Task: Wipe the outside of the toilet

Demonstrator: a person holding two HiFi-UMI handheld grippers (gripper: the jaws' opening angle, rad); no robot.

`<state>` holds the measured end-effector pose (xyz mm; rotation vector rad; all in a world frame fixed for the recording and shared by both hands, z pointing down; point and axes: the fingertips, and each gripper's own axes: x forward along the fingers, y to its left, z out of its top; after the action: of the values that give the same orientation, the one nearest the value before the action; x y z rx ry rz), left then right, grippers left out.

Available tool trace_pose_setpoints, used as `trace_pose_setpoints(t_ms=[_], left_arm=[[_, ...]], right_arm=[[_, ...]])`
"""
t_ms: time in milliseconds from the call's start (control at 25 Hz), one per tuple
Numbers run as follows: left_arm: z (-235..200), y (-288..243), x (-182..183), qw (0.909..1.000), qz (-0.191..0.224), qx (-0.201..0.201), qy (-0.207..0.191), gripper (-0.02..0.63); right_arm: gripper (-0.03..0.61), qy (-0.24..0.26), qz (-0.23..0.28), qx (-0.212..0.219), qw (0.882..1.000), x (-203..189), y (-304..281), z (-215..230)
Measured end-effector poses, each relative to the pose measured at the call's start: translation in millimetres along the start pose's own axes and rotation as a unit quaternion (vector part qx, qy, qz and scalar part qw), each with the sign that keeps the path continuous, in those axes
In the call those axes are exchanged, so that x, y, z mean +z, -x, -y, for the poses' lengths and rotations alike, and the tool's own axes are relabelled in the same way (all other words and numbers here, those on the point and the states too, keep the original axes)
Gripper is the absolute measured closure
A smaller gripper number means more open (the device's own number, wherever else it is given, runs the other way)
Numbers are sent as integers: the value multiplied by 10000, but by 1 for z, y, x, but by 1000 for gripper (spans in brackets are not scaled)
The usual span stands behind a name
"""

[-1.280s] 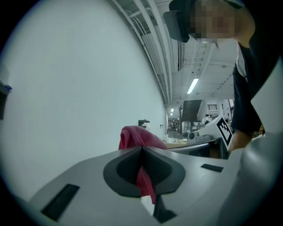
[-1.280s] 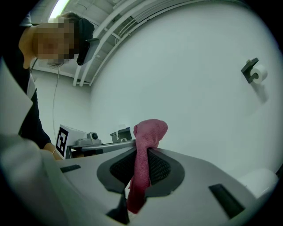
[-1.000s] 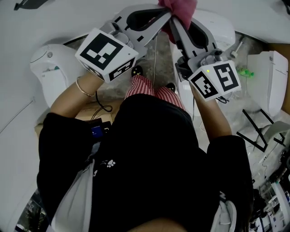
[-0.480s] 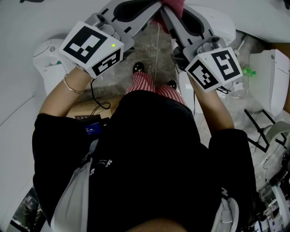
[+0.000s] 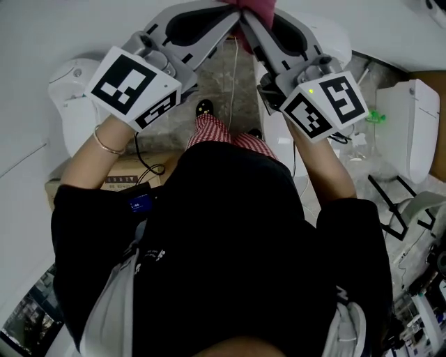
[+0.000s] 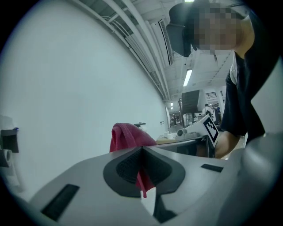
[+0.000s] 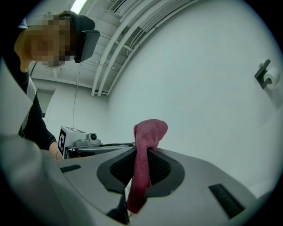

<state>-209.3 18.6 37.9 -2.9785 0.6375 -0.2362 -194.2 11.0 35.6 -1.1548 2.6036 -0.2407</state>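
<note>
There are two tongs, the left tongs and the right tongs. There is one cloth. There are three toilets and one box.

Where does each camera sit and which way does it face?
Head view: on the person's head, facing steeply down; black top, forearms, left claw and right claw pinching one pink cloth.
Left gripper view: on the left claw, facing a white wall; right claw's marker cube shows.
Right gripper view: on the right claw, also facing white wall; left cube shows.
All share the cloth.
</note>
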Motion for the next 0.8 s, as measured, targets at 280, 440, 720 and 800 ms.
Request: trace_pose_setpoints(t_ms=[280,440,720,800], left_arm=[[19,9,-8,9996,-18,278,64,603],[4,19,-7,9989,90,436,167,603],[-21,28,-9,9968,226,667,372,603],[-26,29,-9,9963,257,731,378,603]], right_arm=[[515,13,-122,159,9998,-3,22,-4],[515,15,-153,55,9999,-5,21,-4],[515,-66,-130,-47,9999,-9,16,-5],[515,-93,-135,-78,9998,-11,15,-3]])
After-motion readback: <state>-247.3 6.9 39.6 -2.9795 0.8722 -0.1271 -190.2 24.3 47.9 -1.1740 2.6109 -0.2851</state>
